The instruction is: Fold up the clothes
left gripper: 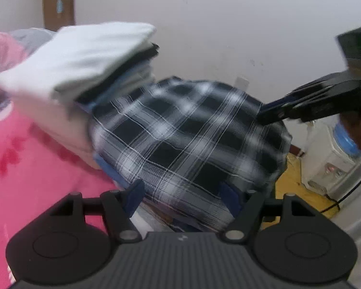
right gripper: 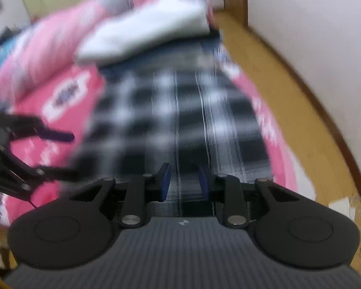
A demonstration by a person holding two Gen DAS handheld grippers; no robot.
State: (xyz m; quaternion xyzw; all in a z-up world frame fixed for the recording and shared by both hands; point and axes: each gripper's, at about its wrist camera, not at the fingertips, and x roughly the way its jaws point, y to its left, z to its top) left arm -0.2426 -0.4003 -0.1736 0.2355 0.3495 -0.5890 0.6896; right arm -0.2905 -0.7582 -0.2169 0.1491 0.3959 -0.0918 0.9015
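Observation:
A folded black-and-white plaid shirt point(left gripper: 187, 139) lies on a pink bedspread point(left gripper: 36, 163), next to a stack of folded white and dark clothes point(left gripper: 84, 57). My left gripper point(left gripper: 183, 200) has its blue-padded fingers spread around the shirt's near edge. In the right wrist view, which is blurred, the plaid shirt point(right gripper: 175, 120) stretches ahead and my right gripper point(right gripper: 184, 180) holds its near edge between narrowly spaced fingers. The right gripper also shows in the left wrist view point(left gripper: 272, 115) at the shirt's far right edge. The left gripper shows in the right wrist view point(right gripper: 57, 154), jaws apart.
A white wall stands behind the bed. A water dispenser point(left gripper: 329, 159) stands on the yellow floor point(left gripper: 288, 180) at the right. A wooden door frame point(left gripper: 57, 2) is at the back left. The folded stack point(right gripper: 146, 29) lies beyond the shirt, with a yellow floor strip point(right gripper: 288, 91) along the wall.

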